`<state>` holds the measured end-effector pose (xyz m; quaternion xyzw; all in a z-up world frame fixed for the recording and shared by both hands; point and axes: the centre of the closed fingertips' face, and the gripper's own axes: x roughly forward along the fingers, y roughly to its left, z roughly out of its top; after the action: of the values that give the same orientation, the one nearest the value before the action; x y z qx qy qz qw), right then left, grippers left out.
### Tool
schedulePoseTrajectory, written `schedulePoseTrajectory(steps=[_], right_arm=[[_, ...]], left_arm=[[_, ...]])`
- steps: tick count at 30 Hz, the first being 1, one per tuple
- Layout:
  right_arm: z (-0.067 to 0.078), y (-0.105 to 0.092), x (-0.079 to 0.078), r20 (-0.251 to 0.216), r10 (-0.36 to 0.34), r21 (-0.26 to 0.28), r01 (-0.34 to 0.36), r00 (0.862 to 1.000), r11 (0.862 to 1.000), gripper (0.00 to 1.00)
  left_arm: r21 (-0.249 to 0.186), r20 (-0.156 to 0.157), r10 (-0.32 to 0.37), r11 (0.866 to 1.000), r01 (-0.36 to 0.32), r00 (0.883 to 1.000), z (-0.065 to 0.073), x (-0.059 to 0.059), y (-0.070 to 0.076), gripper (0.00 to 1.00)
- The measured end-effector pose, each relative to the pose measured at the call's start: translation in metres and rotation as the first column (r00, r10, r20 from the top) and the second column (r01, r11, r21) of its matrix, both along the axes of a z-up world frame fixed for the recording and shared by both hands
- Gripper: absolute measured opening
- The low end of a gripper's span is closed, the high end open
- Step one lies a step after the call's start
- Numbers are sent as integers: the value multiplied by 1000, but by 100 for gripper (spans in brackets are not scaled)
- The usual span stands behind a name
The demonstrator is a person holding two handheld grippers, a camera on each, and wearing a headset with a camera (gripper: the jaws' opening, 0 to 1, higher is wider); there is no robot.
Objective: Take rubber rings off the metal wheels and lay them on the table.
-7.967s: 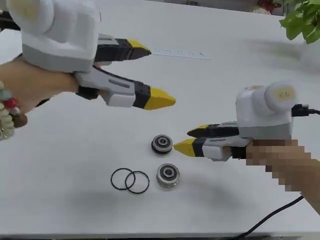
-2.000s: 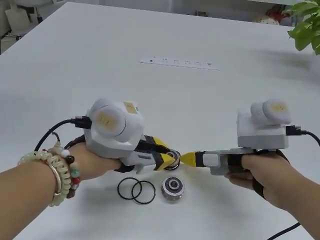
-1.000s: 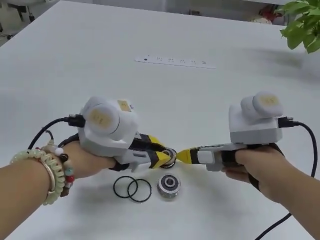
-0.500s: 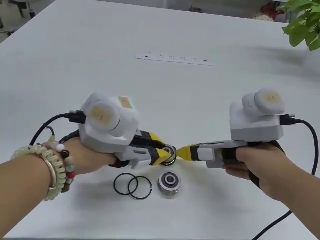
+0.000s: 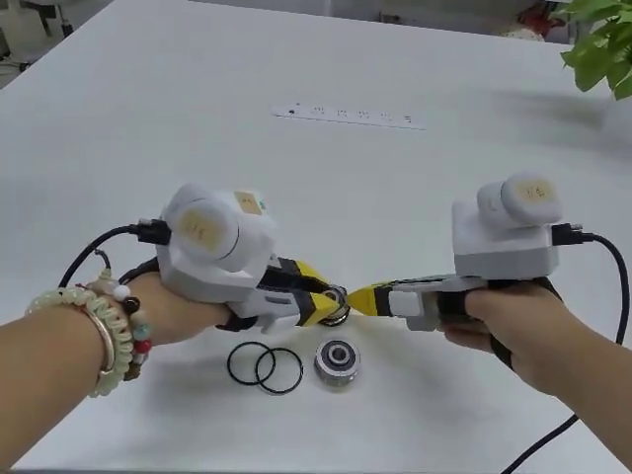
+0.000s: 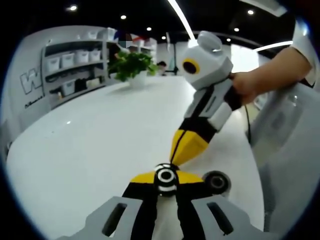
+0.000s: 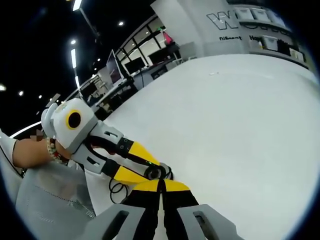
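My left gripper (image 5: 329, 306) is shut on a small metal wheel (image 5: 338, 298), held just above the white table (image 5: 425, 197). In the left gripper view the wheel (image 6: 165, 177) sits between the yellow jaw tips, face on. My right gripper (image 5: 358, 299) is shut, and its tips touch the wheel's right edge. Whether it pinches a rubber ring I cannot tell. In the right gripper view the shut gripper (image 7: 161, 185) points at the held wheel (image 7: 154, 172). A second wheel (image 5: 338, 360) lies on the table, with two black rubber rings (image 5: 265, 366) overlapping to its left.
A white power strip (image 5: 351, 116) lies far back on the table. A green plant (image 5: 602, 44) stands at the back right. A black cable (image 5: 553, 434) trails from the right gripper along the front right edge. The near table edge runs close below the rings.
Since 8 s ago the left gripper came down and shut on one wheel, and the right gripper's tips closed in on it. Over the last second nothing has visibly moved.
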<state>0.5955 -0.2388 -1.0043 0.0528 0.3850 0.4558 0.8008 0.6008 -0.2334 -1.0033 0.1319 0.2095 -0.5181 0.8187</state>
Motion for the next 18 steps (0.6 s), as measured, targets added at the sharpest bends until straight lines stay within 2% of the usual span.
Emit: schedulePoseTrajectory(steps=[8, 14, 18], right_arm=[[3, 4, -1, 4, 11, 14, -11, 1000, 1000, 0], [12, 10, 3, 9, -2, 65, 1, 1000, 998, 0], [9, 6, 3, 7, -11, 36, 11, 1000, 999, 0]], left_arm=[[-7, 1, 4, 1000, -4, 1000, 0, 0, 0, 14], [-19, 0, 8, 1000, -8, 1000, 0, 1, 0, 14], [-20, 2, 11, 1000, -11, 1000, 0, 1, 0, 14]])
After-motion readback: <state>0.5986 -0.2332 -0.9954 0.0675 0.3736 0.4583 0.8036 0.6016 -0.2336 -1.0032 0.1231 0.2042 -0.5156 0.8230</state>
